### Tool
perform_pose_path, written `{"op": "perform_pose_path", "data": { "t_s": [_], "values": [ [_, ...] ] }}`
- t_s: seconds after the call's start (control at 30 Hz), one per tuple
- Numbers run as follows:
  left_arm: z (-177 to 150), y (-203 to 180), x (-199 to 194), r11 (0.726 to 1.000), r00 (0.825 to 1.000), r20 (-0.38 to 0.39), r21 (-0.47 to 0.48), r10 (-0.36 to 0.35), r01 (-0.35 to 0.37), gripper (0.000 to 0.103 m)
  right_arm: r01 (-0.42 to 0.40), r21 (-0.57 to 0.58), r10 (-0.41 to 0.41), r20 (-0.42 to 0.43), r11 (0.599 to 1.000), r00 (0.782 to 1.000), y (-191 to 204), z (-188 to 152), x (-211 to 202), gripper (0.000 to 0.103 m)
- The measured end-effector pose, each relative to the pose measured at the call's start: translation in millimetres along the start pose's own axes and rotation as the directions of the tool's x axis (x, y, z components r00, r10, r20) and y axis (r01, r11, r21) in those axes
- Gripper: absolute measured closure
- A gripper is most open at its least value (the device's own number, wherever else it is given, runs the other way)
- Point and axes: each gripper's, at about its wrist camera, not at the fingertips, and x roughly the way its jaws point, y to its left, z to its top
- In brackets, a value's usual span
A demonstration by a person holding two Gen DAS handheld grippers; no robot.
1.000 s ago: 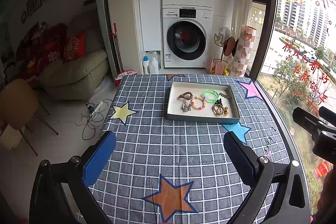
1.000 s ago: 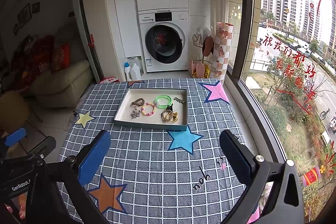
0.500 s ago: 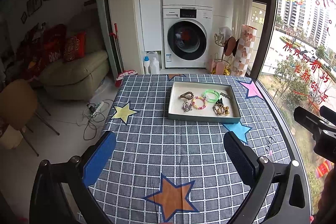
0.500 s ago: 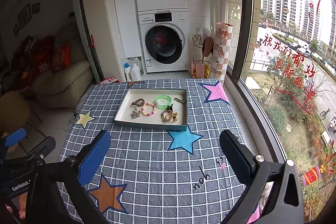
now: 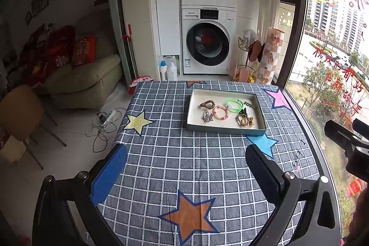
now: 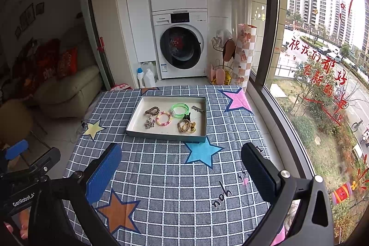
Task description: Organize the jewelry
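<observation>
A grey shallow tray [image 5: 224, 129] [image 6: 165, 137] sits at the far middle of the checked tablecloth. In it lie a green bangle [image 5: 234, 105] [image 6: 180, 109], a pink and yellow bead bracelet [image 5: 221, 112] [image 6: 164, 118], a brown bead bracelet [image 5: 207, 104] [image 6: 152, 111], a silver piece [image 5: 207, 117], a gold chain heap [image 5: 244, 120] [image 6: 186, 126] and a dark hair clip [image 5: 250, 105] [image 6: 198, 108]. My left gripper [image 5: 184, 167] is open and empty, well short of the tray. My right gripper [image 6: 182, 165] is open and empty, also short of the tray.
The table [image 5: 175, 158] carries a grey checked cloth with coloured stars. A large window runs along its right edge [image 6: 276, 130]. Stacked washing machines [image 5: 208, 38] stand beyond the far edge. A sofa [image 5: 80, 82] and chair [image 5: 18, 117] are on the left.
Both views have barely shifted; the tray looks very slightly farther. Both grippers stay open and empty.
</observation>
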Motion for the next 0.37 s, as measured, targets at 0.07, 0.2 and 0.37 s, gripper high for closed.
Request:
{"op": "perform_pose_path", "data": {
  "t_s": [0.07, 0.2, 0.37],
  "values": [
    [0.0, 0.5, -0.3, 1.000, 1.000, -0.001, -0.001, 0.000, 0.000, 0.000, -0.001, 0.000, 0.001, -0.001, 1.000, 1.000, 0.2, 0.1, 0.2, 0.000],
    [0.2, 1.0, -0.7, 1.000, 1.000, 0.002, -0.008, -0.005, 0.005, 0.000, 0.000, 0.000, 0.000, -0.001, 1.000, 1.000, 0.5, 0.1, 0.2, 0.000],
    [-0.3, 0.0, 0.4, 1.000, 1.000, -0.001, -0.005, -0.013, 0.013, 0.000, -0.001, 0.000, 0.001, -0.001, 1.000, 1.000, 0.1, 0.1, 0.2, 0.000]
  ]
}}
